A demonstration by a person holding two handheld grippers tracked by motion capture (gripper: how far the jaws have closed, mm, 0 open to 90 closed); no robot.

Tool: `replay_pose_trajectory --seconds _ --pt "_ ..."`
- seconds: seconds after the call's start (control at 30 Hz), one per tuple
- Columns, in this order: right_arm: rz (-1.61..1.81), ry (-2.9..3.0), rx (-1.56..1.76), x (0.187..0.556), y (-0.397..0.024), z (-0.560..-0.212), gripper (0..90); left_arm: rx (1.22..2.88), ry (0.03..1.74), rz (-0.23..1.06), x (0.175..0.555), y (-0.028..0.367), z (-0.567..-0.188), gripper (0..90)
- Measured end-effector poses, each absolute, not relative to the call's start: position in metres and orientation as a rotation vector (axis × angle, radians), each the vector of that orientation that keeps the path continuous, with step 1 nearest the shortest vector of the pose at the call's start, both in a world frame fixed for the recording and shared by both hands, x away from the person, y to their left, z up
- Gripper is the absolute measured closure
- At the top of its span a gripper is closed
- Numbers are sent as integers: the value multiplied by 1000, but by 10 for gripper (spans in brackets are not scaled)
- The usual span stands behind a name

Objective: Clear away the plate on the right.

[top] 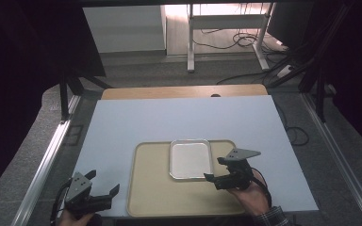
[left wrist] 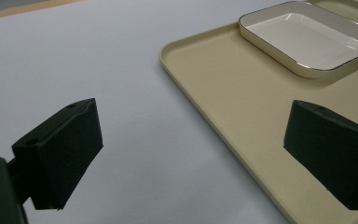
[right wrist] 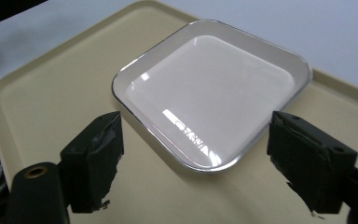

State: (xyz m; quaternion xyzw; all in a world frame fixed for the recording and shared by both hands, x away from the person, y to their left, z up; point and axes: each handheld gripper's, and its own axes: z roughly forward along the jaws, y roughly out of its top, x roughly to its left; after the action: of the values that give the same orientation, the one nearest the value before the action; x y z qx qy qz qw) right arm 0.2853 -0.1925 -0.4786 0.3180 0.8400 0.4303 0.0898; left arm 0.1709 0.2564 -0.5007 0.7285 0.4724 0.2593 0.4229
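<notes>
We have the right claw [top: 215, 170] with its jaws apart and nothing between them; the dish [top: 190, 159] lies just ahead of the tips, off the pads. The left claw [top: 104, 184] is also open and empty, hanging over the white board [top: 122, 127] with one jaw above the near left edge of the tray [top: 151, 197], well away from the dish.

The dish sits flat in the tray's far half, its near corner pointing between the right claw's jaws [right wrist: 186, 154]. We judge it stiff and glazed, probably ceramic: fairly light but breakable, and slick under the pads. Its rim is low, thin and flared, edged with a metallic line, so the only real hold is a pinch across that rim, one jaw inside and one outside. A straight side would likely seat better than the rounded corner. Held by one edge it may tip, so a firm clamp and a slow lift seem wise.

We cannot see the dish's underside or whether it has a foot. In the left gripper view the dish's far corner [left wrist: 307, 37] is cut off by the frame. The room around the table is dark, and whether the dish is wet or just shiny we cannot tell.
</notes>
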Motion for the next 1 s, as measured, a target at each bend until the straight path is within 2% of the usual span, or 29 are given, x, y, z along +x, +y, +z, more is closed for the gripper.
replay_pose_trajectory --seconds 0.57,1.0 --pt "1260 2387 1016 277 -243 -475 87 1824 1182 650 171 256 -501 41" --pt "1206 2263 1094 264 -289 -475 66 1824 1182 649 171 256 -501 41"
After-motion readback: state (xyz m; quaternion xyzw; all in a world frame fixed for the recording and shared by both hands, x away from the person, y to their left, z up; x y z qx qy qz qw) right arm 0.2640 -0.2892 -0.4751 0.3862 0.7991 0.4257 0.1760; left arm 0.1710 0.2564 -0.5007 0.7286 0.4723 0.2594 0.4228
